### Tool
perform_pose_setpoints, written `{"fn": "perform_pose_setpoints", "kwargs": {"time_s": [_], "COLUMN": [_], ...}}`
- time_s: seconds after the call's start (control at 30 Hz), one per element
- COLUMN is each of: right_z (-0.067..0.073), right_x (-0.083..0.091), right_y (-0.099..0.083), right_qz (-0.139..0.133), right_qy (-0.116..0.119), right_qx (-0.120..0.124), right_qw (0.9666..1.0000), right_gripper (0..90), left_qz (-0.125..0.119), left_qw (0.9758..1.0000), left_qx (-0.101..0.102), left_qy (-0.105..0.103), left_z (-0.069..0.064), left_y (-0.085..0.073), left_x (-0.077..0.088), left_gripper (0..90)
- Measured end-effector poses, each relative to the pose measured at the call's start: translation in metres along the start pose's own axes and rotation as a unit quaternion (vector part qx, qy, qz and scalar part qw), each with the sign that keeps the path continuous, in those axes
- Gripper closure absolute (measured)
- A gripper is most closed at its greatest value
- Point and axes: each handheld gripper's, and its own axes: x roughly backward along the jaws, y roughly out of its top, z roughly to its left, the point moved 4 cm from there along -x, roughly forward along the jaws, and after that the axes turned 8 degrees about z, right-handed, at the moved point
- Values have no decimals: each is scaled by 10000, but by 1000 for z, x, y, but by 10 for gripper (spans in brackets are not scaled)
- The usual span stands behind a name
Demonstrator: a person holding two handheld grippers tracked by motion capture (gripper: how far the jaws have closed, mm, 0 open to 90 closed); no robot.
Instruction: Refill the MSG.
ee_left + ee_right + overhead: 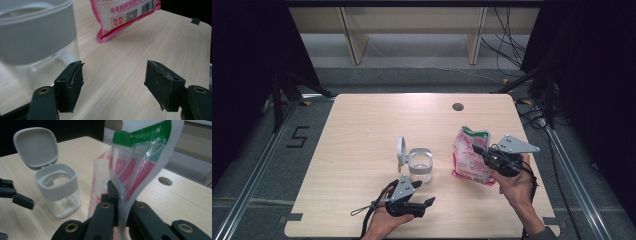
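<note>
Right of centre in the high view, the pink bag [471, 159] is pinched at its edge by the right gripper [480, 151]. Soft, limp film (sagging likely) is best gripped near its top. The left gripper [426, 194] is spread empty beside the jar [419, 165].

On the table [362, 130], the jar [420, 167] stands near the middle, its hinged lid [401, 150] standing open at its left side. To the right of the jar, apart from it, is the bag [471, 156], its top edge pinched in the right gripper [478, 149], which comes in from the bag's right. The left gripper [424, 194] is just in front of the jar, toward the near edge, with its fingers [71, 85] spread; the jar lies beside one of them, not between them. Behind the bag, toward the far edge, a round hole [457, 106] sits in the table.
</note>
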Motion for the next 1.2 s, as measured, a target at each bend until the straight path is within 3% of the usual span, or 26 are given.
{"fn": "perform_pose_setpoints", "kwargs": {"time_s": [0.03, 0.07, 0.2, 0.3, 0.43, 0.57, 0.6, 0.77, 0.8, 0.87, 0.9, 0.97, 1.0, 1.03, 1.07, 1.13, 1.17, 1.2], "right_z": [0, 1, 6, 7, 15, 24, 26, 33, 37, 40, 42, 45, 45, 47, 49, 49, 51, 50], "right_x": [1, 5, 17, 20, 30, 36, 36, 39, 40, 40, 40, 38, 38, 37, 35, 34, 33, 32], "right_y": [1, 5, 17, 22, 32, 42, 44, 49, 51, 51, 52, 52, 52, 53, 54, 55, 56, 58], "right_qz": [-50, -81, 21, -70, -85, -84, -132, -154, -152, -163, -147, -145, -145, -96, -98, -88, -66, -24], "right_qy": [26, 107, 119, 160, 292, 345, 368, 432, 492, 528, 549, 559, 559, 587, 555, 568, 594, 647], "right_qx": [42, 30, 244, 319, 401, 507, 556, 660, 644, 647, 705, 717, 717, 775, 844, 880, 752, 848], "right_qw": [10000, 9999, 9996, 9993, 9987, 9981, 9977, 9968, 9966, 9964, 9959, 9957, 9957, 9952, 9948, 9945, 9954, 9943], "right_gripper": [900, 900, 900, 900, 900, 900, 900, 900, 900, 900, 900, 900, 900, 900, 900, 900, 900, 900], "left_qz": [-33, -80, -106, -140, -275, -305, -183, -207, -350, -326, -342, -359, -385, -426, -507, -551, -565, -621], "left_qw": [10000, 9999, 9999, 9998, 9993, 9990, 9991, 9991, 9985, 9986, 9986, 9987, 9982, 9978, 9977, 9972, 9971, 9970], "left_qx": [-15, 101, 62, 125, 258, 210, 183, 103, 204, 163, 19, -25, -19, -18, 27, 59, 75, 133], "left_qy": [31, 9, -29, -47, 64, 251, 345, 369, 360, 387, 397, 364, 448, 517, 449, 507, 505, 447], "left_z": [-1, -3, -9, -12, -12, -12, -10, -15, -18, -18, -21, -23, -24, -25, -27, -28, -29, -30], "left_y": [3, 5, 14, 20, 28, 32, 34, 38, 41, 42, 43, 42, 43, 42, 43, 43, 43, 43], "left_x": [-3, -7, -20, -28, -41, -51, -54, -58, -60, -60, -61, -63, -63, -62, -63, -63, -63, -65], "left_gripper": [300, 300, 301, 301, 303, 312, 312, 316, 323, 348, 405, 481, 481, 533, 611, 623, 636, 646]}}
